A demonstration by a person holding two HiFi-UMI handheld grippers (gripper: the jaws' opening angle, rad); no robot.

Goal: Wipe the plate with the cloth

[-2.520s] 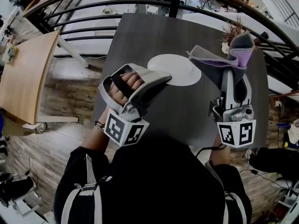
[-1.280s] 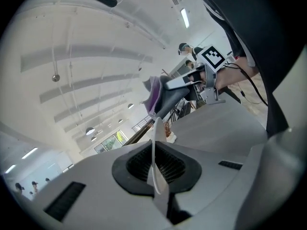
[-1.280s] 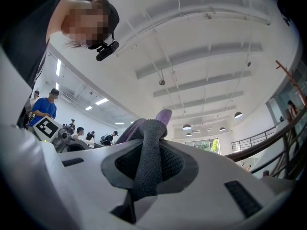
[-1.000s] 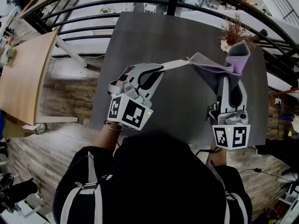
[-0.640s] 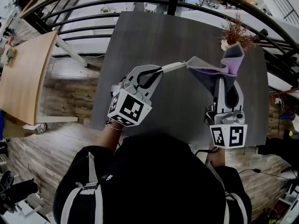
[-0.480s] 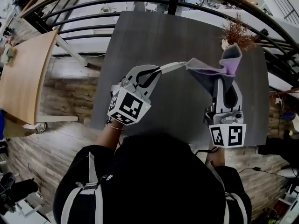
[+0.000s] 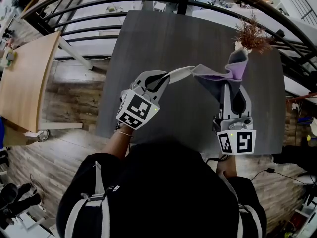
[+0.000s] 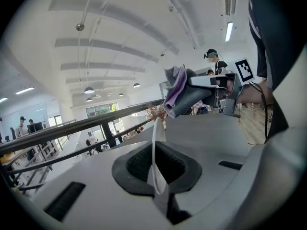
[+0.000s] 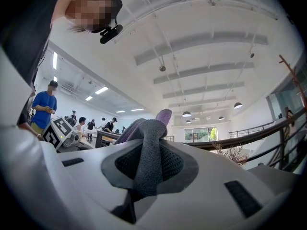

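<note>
A: Where's the plate (image 7: 182,72) at the moment?

B: Off the table. The left gripper (image 7: 166,77) has it by the rim and holds it up on edge over the dark grey table (image 7: 163,33), so from the head view it is only a thin white strip running right from the jaws.

A: And the jaws on it?

B: Narrow, pinched onto the rim. The left gripper view shows the plate standing upright between the black pads, its edge towards the camera.

A: What about the cloth (image 7: 218,76)?

B: It's in the right gripper (image 7: 230,83), to the right of the plate. It is grey outside and purple inside, bunched up, and it sticks out past the fingertips towards the far side. The right gripper view shows a grey fold squeezed between the pads, so those jaws are closed on it.

A: Do cloth and plate touch?

B: In the head view the cloth's left corner meets the plate's right end. In the left gripper view the cloth hangs just above and to the right of the plate's top. I can't tell whether they touch.

A: Anything else about?

B: A dried plant (image 7: 250,32) stands at the table's far right, a black railing (image 7: 99,19) curves past the far edge, and a wooden table (image 7: 25,78) stands well off to the left
</note>
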